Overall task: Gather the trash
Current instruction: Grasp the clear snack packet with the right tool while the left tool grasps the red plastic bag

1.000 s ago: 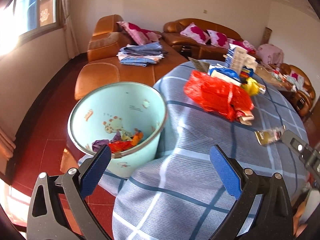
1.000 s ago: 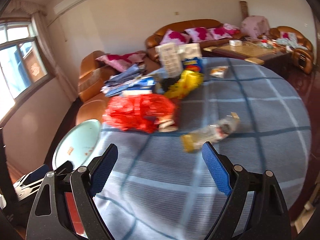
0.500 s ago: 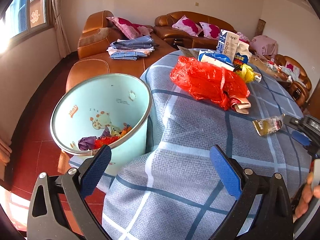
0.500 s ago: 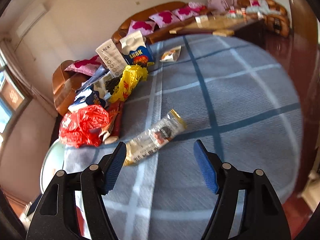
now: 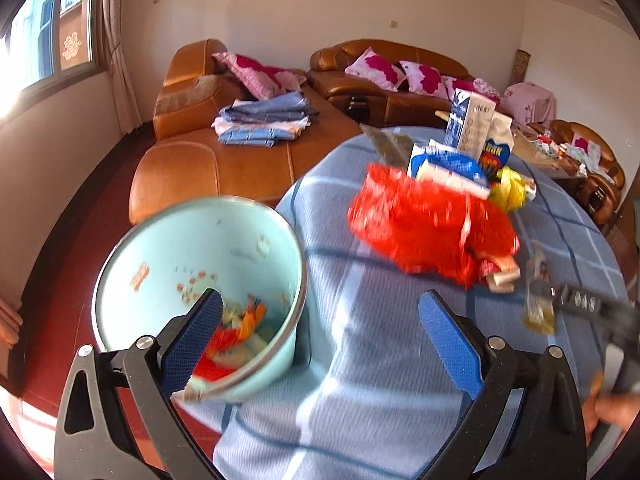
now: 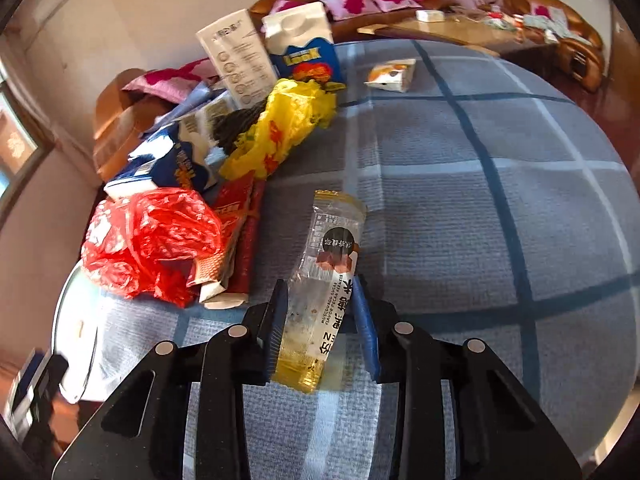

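Our right gripper, jaws just closing, pinching the clear snack wrapper on the blue checked tablecloth, only our left view showing the mint bin beside the table, left gripper wide and empty, brown sofas behind.

The table is covered by a woven cloth, matt and coarse-ribbed, in blue-grey with a check pattern. The snack wrapper is thin clear plastic film, glossy, with printed gold ends. The red bag and the yellow bag near the table's left edge are crinkled, shiny plastic film. The cartons at the far edge are printed card with a smooth finish. The bin is smooth, pale turquoise plastic with a slight sheen. The right gripper and left gripper are matt black plastic with ribbed blue pads and bright metal pins. The sofa is glossy tan leather.
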The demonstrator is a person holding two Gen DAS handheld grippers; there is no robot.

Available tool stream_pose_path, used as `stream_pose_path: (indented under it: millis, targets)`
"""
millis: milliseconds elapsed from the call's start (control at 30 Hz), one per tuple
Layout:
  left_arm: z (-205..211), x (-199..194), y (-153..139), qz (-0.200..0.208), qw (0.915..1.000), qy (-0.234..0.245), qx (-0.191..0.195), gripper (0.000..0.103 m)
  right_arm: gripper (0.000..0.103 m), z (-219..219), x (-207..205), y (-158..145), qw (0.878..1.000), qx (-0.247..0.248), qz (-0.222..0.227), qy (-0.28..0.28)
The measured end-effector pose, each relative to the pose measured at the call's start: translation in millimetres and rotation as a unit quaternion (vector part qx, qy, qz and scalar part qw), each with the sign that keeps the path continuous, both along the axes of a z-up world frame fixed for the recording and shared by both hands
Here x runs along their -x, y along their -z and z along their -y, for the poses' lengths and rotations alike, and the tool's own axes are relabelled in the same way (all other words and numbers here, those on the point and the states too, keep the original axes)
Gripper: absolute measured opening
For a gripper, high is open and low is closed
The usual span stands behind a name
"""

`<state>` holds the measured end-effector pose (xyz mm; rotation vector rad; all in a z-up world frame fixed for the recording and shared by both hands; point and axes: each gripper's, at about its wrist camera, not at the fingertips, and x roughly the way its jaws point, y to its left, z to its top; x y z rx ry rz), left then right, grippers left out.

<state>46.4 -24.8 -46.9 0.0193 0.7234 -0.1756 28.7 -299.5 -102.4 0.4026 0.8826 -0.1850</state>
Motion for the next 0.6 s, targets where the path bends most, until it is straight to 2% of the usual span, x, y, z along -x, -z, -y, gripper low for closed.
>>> stream_pose_path:
  millis: [133,267,367,433,467,533,600]
  targets:
    - [9.7,-26.5,-1.7,0.005,0.9997,0.005,0.022,0.096,0.028,2.8,8.8,-8.6,1.000,0.001,0.025,-0.011]
    - [26.1,-53.7,-1.5,0.000,0.9985,0.014,0.053,0.096,0.028,14.0,26.7,-26.0,0.998,0.005,0.067,0.004]
    - [46.1,-71.7,1.6,-0.009,0.9980,0.028,0.056,0.095,0.028,23.3,34.5,-34.2,0.996,-0.011,0.084,0.018]
    - [59.0,-81.5,8.6,-0.022,0.9974,0.040,0.055,0.087,0.028,26.4,36.9,-35.0,0.996,-0.022,0.086,0.021]
    - [62.9,-84.3,13.0,-0.031,0.9968,0.046,0.057,0.075,0.028,27.7,38.5,-35.3,0.996,-0.026,0.087,0.021]
    - [67.3,-88.5,22.1,-0.052,0.9952,0.050,0.066,0.065,0.028,28.6,41.3,-35.8,0.995,-0.030,0.088,0.020]
    - [69.6,-86.9,29.7,-0.061,0.9942,0.057,0.069,0.043,0.028,29.1,43.1,-37.1,0.995,-0.033,0.088,0.022]
